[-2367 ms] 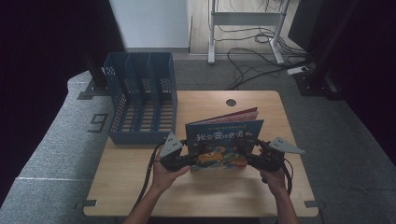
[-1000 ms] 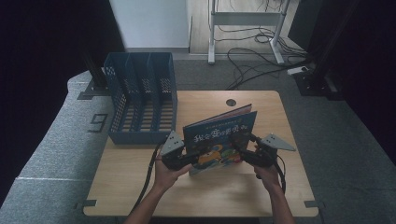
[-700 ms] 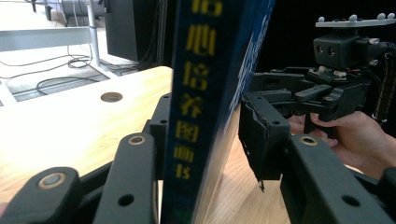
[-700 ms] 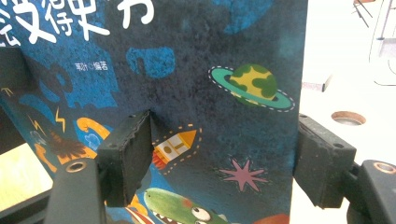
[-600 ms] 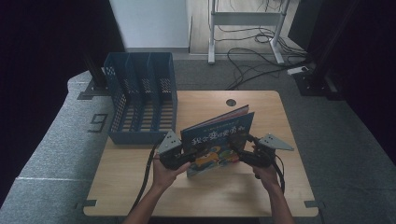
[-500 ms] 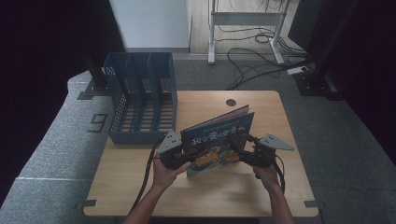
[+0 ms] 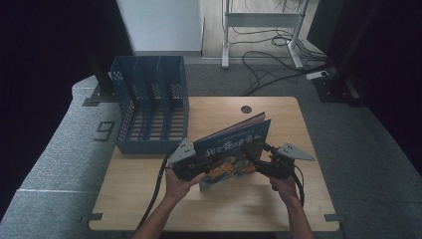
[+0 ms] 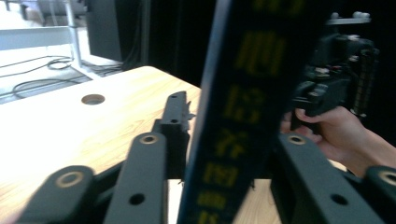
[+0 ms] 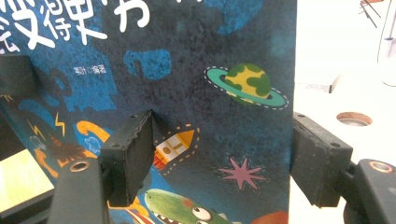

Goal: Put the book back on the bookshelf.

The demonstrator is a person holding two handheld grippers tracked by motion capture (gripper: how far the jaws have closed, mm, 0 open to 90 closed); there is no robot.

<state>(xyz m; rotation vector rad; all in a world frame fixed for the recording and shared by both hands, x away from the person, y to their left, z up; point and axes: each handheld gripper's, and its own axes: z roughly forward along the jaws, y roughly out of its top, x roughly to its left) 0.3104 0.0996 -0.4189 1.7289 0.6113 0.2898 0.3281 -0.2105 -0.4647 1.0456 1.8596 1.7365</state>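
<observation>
- Since the earliest frame, both hands have shifted left in the high view and tipped the book [image 7: 231,153] back, so its cover now slopes more toward the camera.
- At lower centre of the high view, the book is held above the desk [image 7: 149,199], between the two grippers. Whether its bottom edge touches the wood cannot be told.
- At the book's left edge is the left gripper [image 7: 191,167]. In the left gripper view its jaws sit on either side of the dark spine, clamped on it.
- At the book's right edge is the right gripper [image 7: 259,160]. In the right gripper view one pad [image 9: 128,156] lies against the cover in front, and the other jaw stands off past the book's edge, apparently on the far side. It looks closed on the book, though the far contact is hidden.
- The book's long axis runs left to right across the frame, rising toward the upper right. Its cover faces up and toward the person, with the title line along the upper edge.
- A blue rack [image 7: 152,112] with upright slots stands at upper left, near the book but apart from it.
- Risk, as a judgement: each gripper holds only a narrow margin, so the book could pivot or slip if one hand moves ahead of the other.
- If the book goes to the rack while still tilted, a corner could catch a divider.
</observation>
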